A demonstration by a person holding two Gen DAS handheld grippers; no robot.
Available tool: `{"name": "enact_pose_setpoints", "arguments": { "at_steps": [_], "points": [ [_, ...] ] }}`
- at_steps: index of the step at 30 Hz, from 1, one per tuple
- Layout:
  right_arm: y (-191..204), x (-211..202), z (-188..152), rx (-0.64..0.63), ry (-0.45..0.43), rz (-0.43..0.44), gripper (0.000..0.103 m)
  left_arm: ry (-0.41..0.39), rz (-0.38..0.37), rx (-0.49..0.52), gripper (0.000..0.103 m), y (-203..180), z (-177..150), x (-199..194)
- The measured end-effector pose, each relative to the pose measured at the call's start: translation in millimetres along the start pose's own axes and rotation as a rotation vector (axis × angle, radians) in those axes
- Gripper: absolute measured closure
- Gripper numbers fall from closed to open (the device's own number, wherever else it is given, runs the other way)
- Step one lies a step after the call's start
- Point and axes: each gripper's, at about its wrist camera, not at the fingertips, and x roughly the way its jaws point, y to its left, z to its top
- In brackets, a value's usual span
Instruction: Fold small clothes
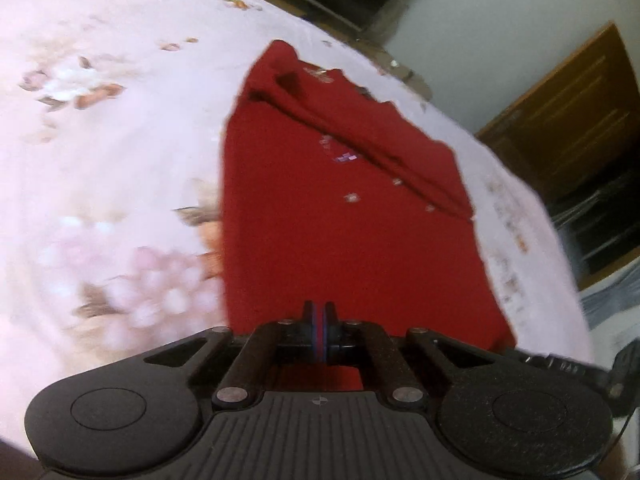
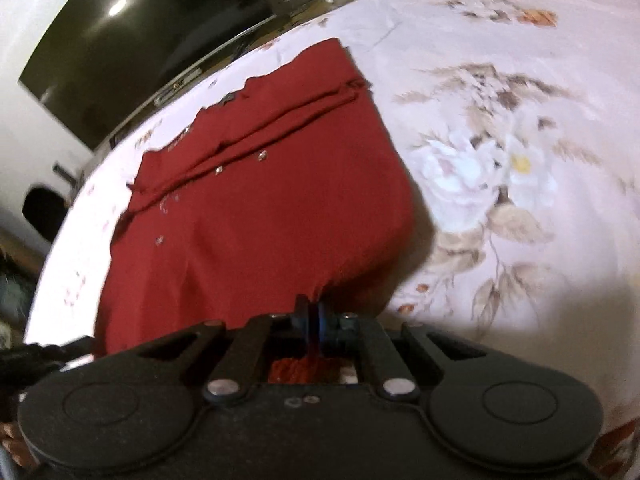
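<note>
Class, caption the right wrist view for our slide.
Right gripper shut on the near edge of a red garment spread on a floral sheet.

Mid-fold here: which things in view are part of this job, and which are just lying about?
In the job:
- red garment, pinched at its near edge
- left tool, shut on the garment
- right tool, shut on the garment
- floral sheet, the surface under the fold

Just lying about:
- dark screen
- wooden cabinet

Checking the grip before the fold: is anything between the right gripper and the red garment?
Nothing: in the right wrist view the right gripper is shut directly on the red garment's near edge, cloth bunching at it.
</note>
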Motion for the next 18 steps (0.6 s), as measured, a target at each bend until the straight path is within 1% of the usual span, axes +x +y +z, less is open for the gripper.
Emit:
{"name": "enact_pose_setpoints", "arguments": {
  "at_steps": [2,3,4,5,6,7,8,10,11,12,13,14,16,17,18],
  "points": [
    [1.4,5.9,0.2,-0.058,0.033,-0.035,0.085,0.032,-0.012,-0.072,0.102,12.0,-5.9,-2.7],
    [0.0,8.4,-0.3,-0.061,0.048,-0.037,0.084,0.044,-0.011,-0.088,0.093,15.2,-9.6,-1.7],
    [-2.2,11.1,-1.5,-0.063,0.06,-0.035,0.084,0.052,0.006,-0.09,0.063,17.3,-14.0,0.4],
    [-2.2,13.1,-3.1,-0.071,0.069,-0.038,0.084,0.054,0.029,-0.103,0.04,18.9,-17.9,2.4],
    [-2.5,14.6,-4.8,-0.081,0.076,-0.046,0.084,0.037,0.055,-0.13,0.007,20.3,-22.2,1.8],
    [-3.1,15.0,-6.2,-0.083,0.08,-0.048,0.083,0.005,0.066,-0.144,0.004,21.4,-28.2,-0.1],
    [-3.7,14.8,-7.6,-0.08,0.083,-0.048,0.083,-0.007,0.06,-0.139,0.004,21.2,-30.0,-0.2],
    [-5.1,12.4,-9.7,-0.077,0.082,-0.054,0.082,0.008,0.072,-0.134,0.004,22.7,-32.1,4.5],
    [-5.6,10.4,-10.9,-0.076,0.081,-0.059,0.078,0.006,0.074,-0.143,0.004,24.8,-34.1,5.0],
    [-6.7,8.1,-12.6,-0.072,0.079,-0.065,0.076,0.005,0.066,-0.15,0.004,26.4,-36.3,5.4],
    [-8.4,5.7,-14.8,-0.066,0.076,-0.072,0.074,0.008,0.057,-0.15,0.008,26.6,-37.6,6.2],
    [-10.6,4.4,-16.2,-0.061,0.075,-0.077,0.073,0.005,0.054,-0.15,0.018,26.7,-39.1,6.7],
    [-14.8,3.3,-21.1,-0.042,0.084,-0.088,0.073,0.041,0.045,-0.177,0.08,29.2,-41.8,13.8],
    [-16.5,2.7,-23.9,-0.031,0.086,-0.084,0.073,0.061,0.037,-0.202,0.093,33.1,-43.6,17.9],
    [-17.4,2.3,-26.3,-0.026,0.089,-0.083,0.073,0.075,0.032,-0.226,0.099,36.5,-45.6,21.0]
  ]
}}
